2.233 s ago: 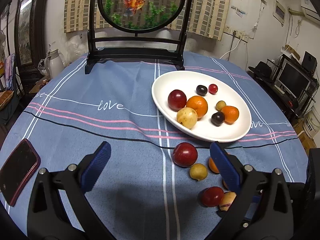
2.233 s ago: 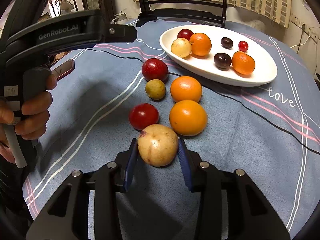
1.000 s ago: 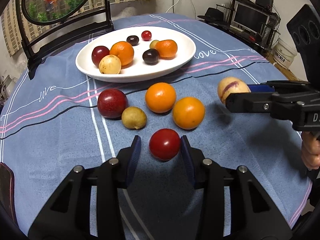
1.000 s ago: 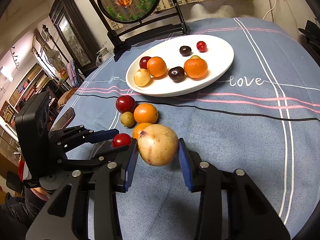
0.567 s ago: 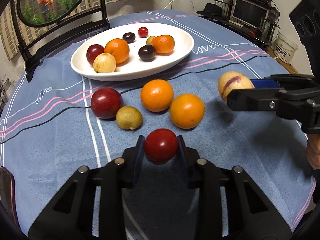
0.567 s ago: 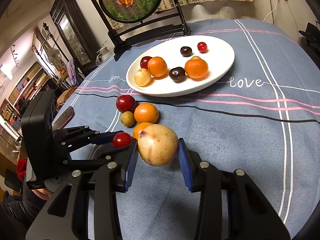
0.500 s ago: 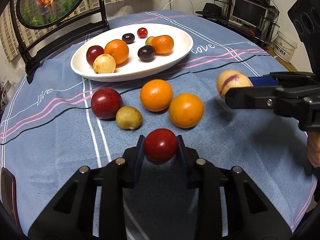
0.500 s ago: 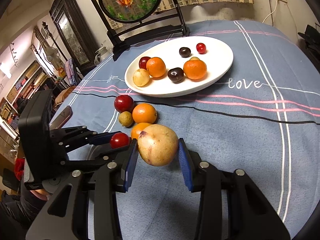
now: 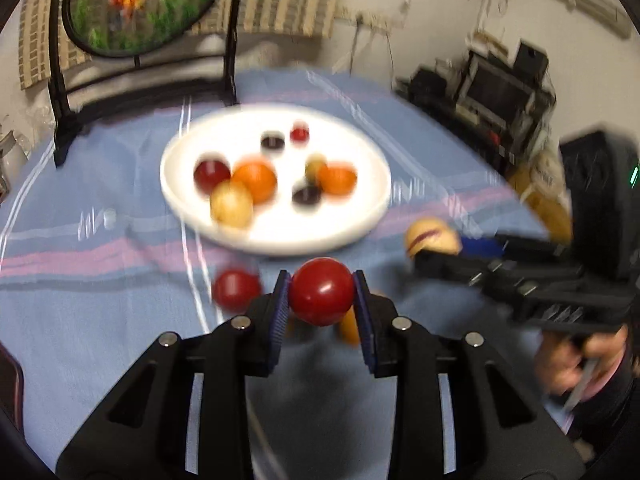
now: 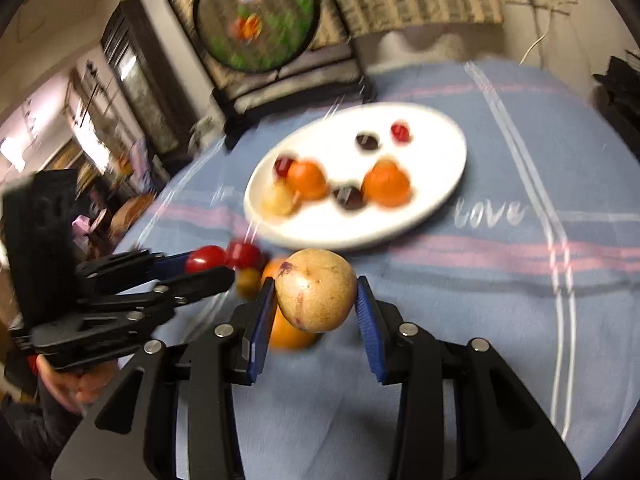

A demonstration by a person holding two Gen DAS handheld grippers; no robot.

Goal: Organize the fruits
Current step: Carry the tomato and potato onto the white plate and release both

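Note:
My left gripper (image 9: 321, 300) is shut on a red round fruit (image 9: 321, 297) and holds it above the blue tablecloth, short of the white oval plate (image 9: 360, 224). My right gripper (image 10: 316, 300) is shut on a yellow melon-like fruit with purple streaks (image 10: 316, 295), also raised. The plate holds several fruits: oranges, a red one, a yellow one, dark plums. In the left wrist view the right gripper (image 9: 440, 252) shows at the right with its yellow fruit (image 9: 430, 236). In the right wrist view the left gripper (image 10: 200, 264) shows at the left. Both views are motion-blurred.
Loose fruit lies on the cloth before the plate: a red one (image 9: 234, 290), oranges (image 10: 288, 332) partly hidden behind the fingers, a small yellow one (image 10: 248, 278). A round framed screen on a black stand (image 9: 136, 8) stands behind the plate. A phone (image 9: 8, 376) lies far left.
Both grippers have lifted their fruits off the cloth and moved forward toward the plate. The views have tilted up and blurred.

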